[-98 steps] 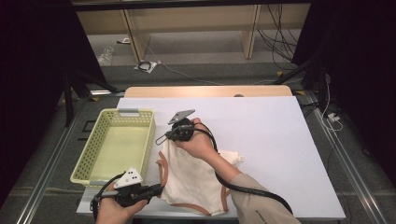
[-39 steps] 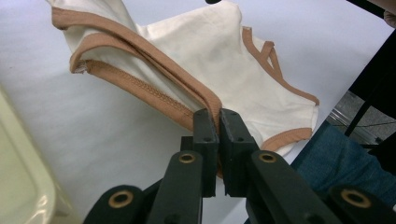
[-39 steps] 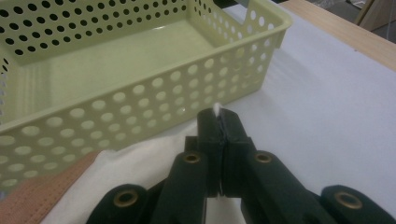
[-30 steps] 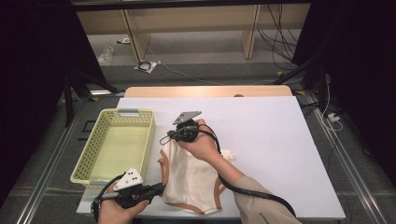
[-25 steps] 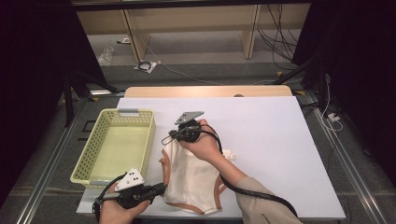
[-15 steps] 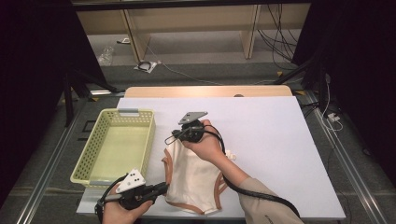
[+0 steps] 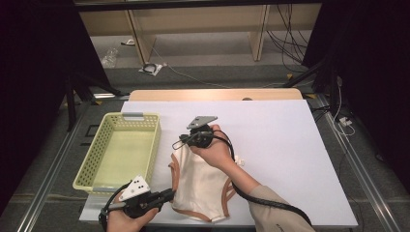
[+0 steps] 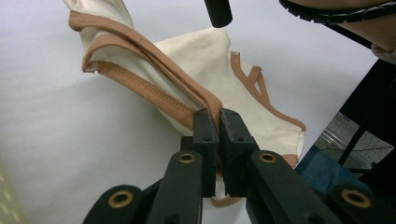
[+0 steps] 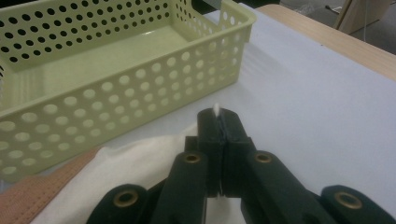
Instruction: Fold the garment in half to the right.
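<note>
Cream garment [image 7: 200, 183] with tan trim, crumpled near the counter's [image 7: 290, 145] front edge, just beside a yellow basket [image 7: 121, 150], left tongs [image 8: 218, 119] clamped on its trim, right tongs [image 9: 218, 116] pinching its far end, bare white counter to the right.

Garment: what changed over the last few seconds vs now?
The right gripper, shut on the cream garment, drew its far edge slightly right and toward the table's far side, stretching the cloth. The left gripper stayed clamped on the near brown-trimmed edge. The yellow basket did not move.
</note>
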A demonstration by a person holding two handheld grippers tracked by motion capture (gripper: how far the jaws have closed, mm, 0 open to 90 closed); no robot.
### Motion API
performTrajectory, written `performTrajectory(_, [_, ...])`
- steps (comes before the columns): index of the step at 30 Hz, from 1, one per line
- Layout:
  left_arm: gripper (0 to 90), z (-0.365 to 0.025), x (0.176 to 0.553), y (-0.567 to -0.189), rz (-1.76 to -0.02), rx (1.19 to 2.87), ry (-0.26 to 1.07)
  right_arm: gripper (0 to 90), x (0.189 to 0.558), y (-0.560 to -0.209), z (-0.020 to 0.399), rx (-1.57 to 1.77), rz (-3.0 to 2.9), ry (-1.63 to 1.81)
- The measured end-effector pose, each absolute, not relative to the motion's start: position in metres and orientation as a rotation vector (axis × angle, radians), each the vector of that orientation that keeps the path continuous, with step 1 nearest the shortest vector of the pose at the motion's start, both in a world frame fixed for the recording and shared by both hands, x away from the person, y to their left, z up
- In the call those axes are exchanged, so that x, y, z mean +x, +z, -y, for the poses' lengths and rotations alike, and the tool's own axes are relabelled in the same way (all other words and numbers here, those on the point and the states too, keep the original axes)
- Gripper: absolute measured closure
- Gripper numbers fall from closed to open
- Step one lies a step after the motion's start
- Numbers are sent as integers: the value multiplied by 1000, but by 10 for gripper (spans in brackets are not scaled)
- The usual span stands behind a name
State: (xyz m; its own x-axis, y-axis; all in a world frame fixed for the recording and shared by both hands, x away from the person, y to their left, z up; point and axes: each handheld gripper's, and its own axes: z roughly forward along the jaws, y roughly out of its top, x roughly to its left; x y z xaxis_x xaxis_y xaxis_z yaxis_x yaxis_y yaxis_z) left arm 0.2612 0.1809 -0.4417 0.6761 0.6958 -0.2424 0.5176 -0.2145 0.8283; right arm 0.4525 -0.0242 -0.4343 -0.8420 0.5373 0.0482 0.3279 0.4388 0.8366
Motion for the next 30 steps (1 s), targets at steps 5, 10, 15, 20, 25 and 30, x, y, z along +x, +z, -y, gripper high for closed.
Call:
performTrajectory(5, [854,-181,261,-442,-957,1866,213,897,451,-434,26,774,-2459,1367])
performTrajectory(10, [855,-181,261,-443,-961,1858,211,897,451,-436,27,775,-2451,1370])
performTrajectory(15, [854,-180,261,-443,-962,1855,210,896,451,-435,28,779,-2449,1371])
performTrajectory(20, [854,-179,261,-443,-960,1854,210,896,450,-435,30,782,-2445,1369])
performTrajectory(25, [854,-177,261,-443,-956,1857,210,897,450,-435,32,777,-2441,1371])
performTrajectory(30, [854,-176,261,-443,-954,1859,211,896,450,-435,33,781,-2447,1364])
